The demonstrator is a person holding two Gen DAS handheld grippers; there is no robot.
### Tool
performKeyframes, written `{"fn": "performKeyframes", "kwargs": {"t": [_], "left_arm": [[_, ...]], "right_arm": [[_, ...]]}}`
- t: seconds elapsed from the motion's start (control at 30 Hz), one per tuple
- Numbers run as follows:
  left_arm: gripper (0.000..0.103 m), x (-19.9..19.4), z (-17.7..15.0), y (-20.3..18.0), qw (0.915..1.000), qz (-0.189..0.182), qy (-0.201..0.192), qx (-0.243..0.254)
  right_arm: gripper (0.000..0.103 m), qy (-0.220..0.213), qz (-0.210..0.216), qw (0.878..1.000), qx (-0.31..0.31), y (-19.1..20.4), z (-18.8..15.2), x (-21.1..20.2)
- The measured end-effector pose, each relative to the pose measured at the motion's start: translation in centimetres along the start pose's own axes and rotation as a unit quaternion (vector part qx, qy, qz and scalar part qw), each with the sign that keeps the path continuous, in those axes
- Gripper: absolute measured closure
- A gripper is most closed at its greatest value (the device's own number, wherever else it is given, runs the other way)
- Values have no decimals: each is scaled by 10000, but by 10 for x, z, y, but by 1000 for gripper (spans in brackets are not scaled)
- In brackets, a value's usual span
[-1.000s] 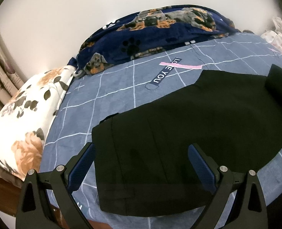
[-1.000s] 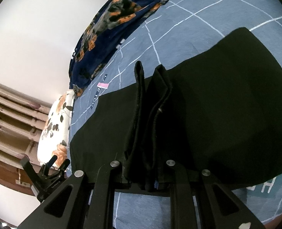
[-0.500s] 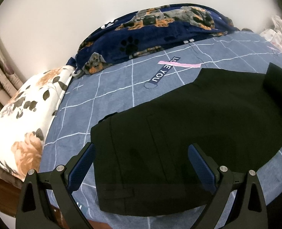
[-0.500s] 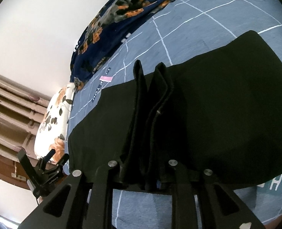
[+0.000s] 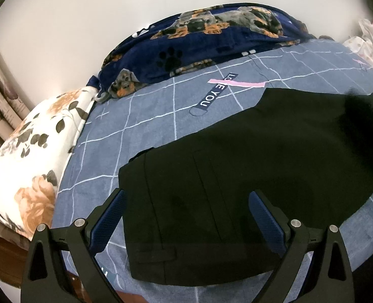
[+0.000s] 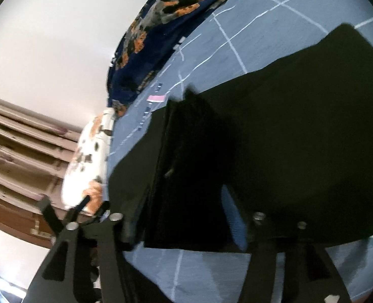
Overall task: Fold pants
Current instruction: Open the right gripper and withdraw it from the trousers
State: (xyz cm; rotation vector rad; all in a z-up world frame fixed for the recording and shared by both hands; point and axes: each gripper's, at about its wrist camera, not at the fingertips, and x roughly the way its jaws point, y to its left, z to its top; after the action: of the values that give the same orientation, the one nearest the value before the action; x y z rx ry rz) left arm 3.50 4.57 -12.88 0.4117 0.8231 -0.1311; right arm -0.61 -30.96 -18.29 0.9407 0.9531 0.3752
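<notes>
Pants [image 5: 237, 181]: black, and we had them spread flat across the bed [image 5: 146, 116], waistband end nearest our left claw, the rest running off to the right.
Pants, right wrist view [image 6: 300, 131]: the same dark cloth filled most of the frame, with a bunched, raised fold [image 6: 186, 156] standing up between our right claw's fingers.
Left claw [image 5: 186, 214]: we held it wide open, blue pads [image 5: 264, 217] well apart, hovering over the waistband end and gripping nothing.
Right claw [image 6: 184, 224]: we saw its fingers parted around the raised fold; the picture was blurred, so we could not tell whether the pads were touching the cloth or holding it.
Left claw from the right wrist view [image 6: 72, 212]: we caught it low at the left edge, near the pillow, small and smeared.
Bed: blue-grey sheet with a white grid and a printed "LOVE YOU" strip [image 5: 215, 92] just beyond the far edge of the pants.
Pillow [image 5: 32, 156]: white with orange flowers and dark leaves, lying at the left side of the bed, apart from the pants.
Blanket [image 5: 199, 50]: navy with dogs and paw prints, heaped along the far edge against the pale wall [image 5: 85, 20].
Pale cloth [image 5: 371, 43]: crumpled at the far right corner; what it was, we could not tell.
</notes>
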Motion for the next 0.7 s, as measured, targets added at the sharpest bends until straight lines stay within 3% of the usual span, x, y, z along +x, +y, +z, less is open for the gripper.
{"fn": "performKeyframes", "kwargs": {"t": [0.1, 0.17, 0.27, 0.33, 0.37, 0.43, 0.5, 0.6, 0.7], "left_arm": [[6, 0, 0, 0, 10000, 5, 2, -4], [6, 0, -1, 0, 10000, 5, -5, -8], [6, -1, -2, 0, 10000, 4, -60, -31], [6, -2, -3, 2, 9999, -44, -85, -52], [6, -3, -3, 2, 9999, -94, -103, -64], [6, -8, -2, 1, 9997, -194, -162, -68], [6, -14, 2, 0, 9993, -303, -219, -54], [6, -24, 6, -7, 9985, -447, -317, -4], [6, -34, 15, -20, 9977, -490, -445, 169]], "right_arm": [[41, 200, 522, 9982, 221, -2, -1, 3], [41, 216, 585, 9979, 153, 1, -1, -2], [41, -280, 412, 9986, -149, 6, 15, -46], [41, -682, 64, 9971, -324, 2, 28, -81], [43, -841, -141, 9956, -387, -2, 34, -96], [57, -1099, -667, 9909, -393, -22, 49, -130], [82, -1153, -865, 9894, -162, -42, 61, -146], [87, -1170, -1017, 9878, -131, -59, 73, -152], [88, -978, -1031, 9893, -327, -61, 78, -133]]}}
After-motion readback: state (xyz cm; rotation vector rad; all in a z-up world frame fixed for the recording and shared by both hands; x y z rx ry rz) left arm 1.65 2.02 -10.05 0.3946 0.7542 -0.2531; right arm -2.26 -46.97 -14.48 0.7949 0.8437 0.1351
